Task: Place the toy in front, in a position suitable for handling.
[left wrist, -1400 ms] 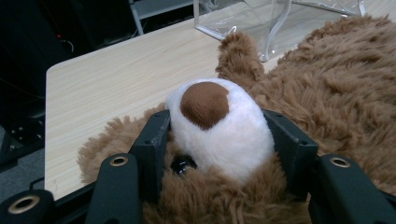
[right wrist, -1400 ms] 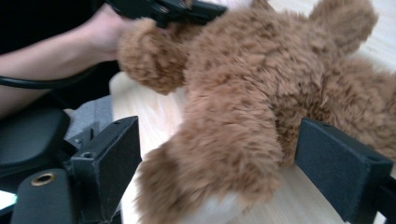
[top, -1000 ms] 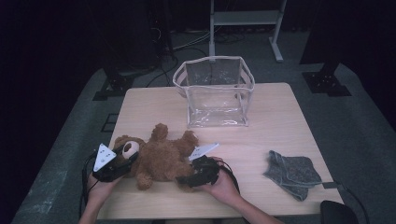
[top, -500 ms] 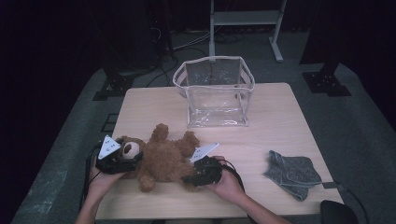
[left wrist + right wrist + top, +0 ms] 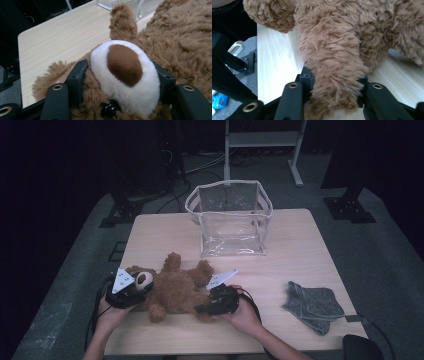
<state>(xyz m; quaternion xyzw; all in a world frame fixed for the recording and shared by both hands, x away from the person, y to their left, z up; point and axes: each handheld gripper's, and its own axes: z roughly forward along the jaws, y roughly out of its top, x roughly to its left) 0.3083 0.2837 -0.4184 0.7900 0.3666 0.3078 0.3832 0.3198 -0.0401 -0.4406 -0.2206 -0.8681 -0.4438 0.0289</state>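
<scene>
I am holding a tool in each hand at the near edge of the table point(image 5: 300, 250), and both are engaging the brown teddy bear point(image 5: 175, 290), which is lying on its back on the near left part of the table, head toward my left and legs toward my right. My left tool point(image 5: 131, 292) is gripping the bear's head: in the left gripper view point(image 5: 125, 82) its two black jaws are standing on either side of the white muzzle with the brown nose, pressing into the plush, and they have just been closing around it. My right tool point(image 5: 210, 306) is clenching one of the bear's legs; in the right gripper view point(image 5: 332, 92) the furry limb is passing down between the jaws, which are pinching it on both sides and have just been closing further. The bear's body is resting on the table between my two hands, one arm pointing up toward the far side. A clear plastic bag point(image 5: 230, 220) with white trim is standing upright and open at the far middle of the table, apart from the bear. A crumpled grey cloth point(image 5: 315, 305) is lying on the near right part of the table, well apart from my right hand point(image 5: 247, 315). My left hand point(image 5: 107, 312) is sitting at the near left edge behind its tool.
</scene>
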